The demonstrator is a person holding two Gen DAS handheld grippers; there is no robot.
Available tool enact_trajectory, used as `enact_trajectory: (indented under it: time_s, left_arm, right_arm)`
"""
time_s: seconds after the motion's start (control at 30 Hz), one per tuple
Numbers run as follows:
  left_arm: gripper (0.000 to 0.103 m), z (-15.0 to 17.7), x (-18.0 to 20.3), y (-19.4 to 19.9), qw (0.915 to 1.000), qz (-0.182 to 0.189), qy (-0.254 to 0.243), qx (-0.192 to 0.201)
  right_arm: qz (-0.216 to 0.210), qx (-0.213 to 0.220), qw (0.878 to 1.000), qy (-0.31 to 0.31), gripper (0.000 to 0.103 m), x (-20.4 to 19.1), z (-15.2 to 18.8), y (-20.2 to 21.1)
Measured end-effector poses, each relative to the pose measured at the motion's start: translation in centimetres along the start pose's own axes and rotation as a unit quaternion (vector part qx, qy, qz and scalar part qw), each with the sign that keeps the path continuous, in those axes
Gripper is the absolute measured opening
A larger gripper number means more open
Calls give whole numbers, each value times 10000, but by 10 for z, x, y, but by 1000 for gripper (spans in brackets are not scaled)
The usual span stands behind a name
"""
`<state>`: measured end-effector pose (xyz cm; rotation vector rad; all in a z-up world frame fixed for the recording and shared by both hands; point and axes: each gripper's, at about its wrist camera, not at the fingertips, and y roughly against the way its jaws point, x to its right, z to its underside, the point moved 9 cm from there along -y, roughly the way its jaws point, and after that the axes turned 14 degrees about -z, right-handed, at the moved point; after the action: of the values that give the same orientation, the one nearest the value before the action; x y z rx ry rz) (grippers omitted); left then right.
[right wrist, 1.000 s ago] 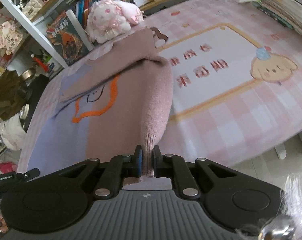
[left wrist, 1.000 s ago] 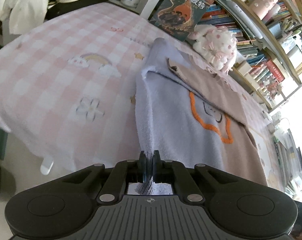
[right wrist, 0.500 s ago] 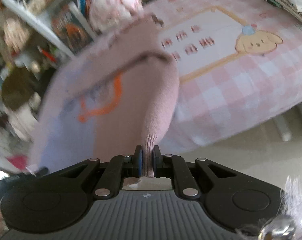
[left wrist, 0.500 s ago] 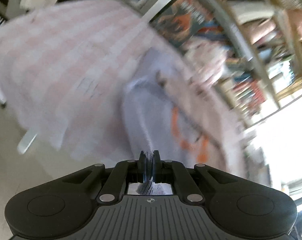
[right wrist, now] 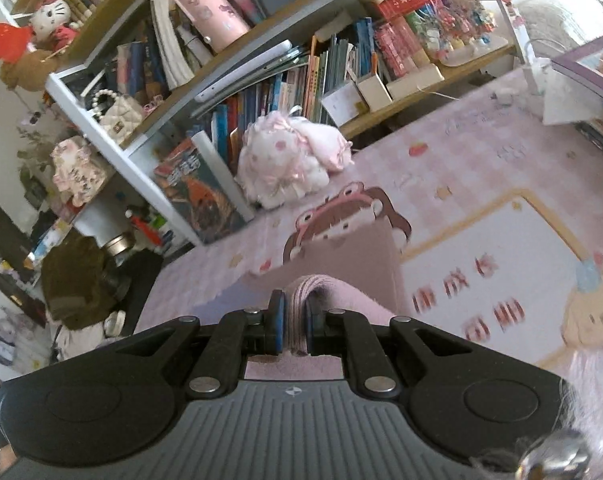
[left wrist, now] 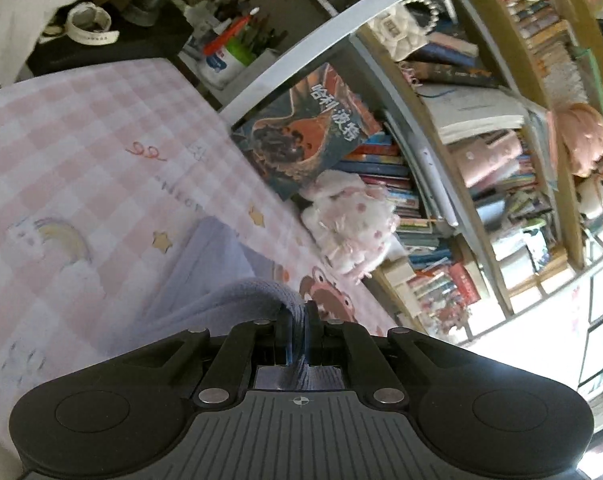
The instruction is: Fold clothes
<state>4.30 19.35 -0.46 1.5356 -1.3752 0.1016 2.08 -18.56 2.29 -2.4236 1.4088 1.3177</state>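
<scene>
We see knit sweater (left wrist: 237, 300), lavender on one side, dusty pink (right wrist: 341, 300) on the other, ribbed hem bunched, lifted over pink checked bedspread (left wrist: 81, 152), left gripper (left wrist: 297, 320) clamped on lavender hem, right gripper (right wrist: 293, 316) clamped on pink hem, plush toy (right wrist: 289, 164) beyond sweater, against bookshelf (right wrist: 261, 80)

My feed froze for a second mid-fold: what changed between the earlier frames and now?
Both grippers lifted the sweater's near hem up and forward toward the bookshelf. The left gripper keeps pinching the lavender knit half, the right gripper the dusty-pink half. Nothing was released; the plush toy has not moved.
</scene>
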Motion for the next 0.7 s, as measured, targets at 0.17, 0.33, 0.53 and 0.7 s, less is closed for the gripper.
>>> enact_trajectory:
  time_s: [0.17, 0.33, 0.53, 0.7]
  left_arm:
    - [4, -19, 2, -42, 9998, -100, -93, -110]
    - [4, -28, 0, -82, 9983, -337, -338, -327]
    - [11, -28, -14, -120, 9927, -800, -554, -709]
    - [46, -35, -21, -128, 9883, -920, -969, -733]
  right_arm:
    - [176, 10, 9998, 22, 9, 11, -27, -41]
    - [394, -69, 9992, -45, 9, 31, -43, -77]
    - [620, -300, 9976, -112, 10, 52, -43, -116]
    - [1106, -188, 9934, 242, 43, 63, -53, -125]
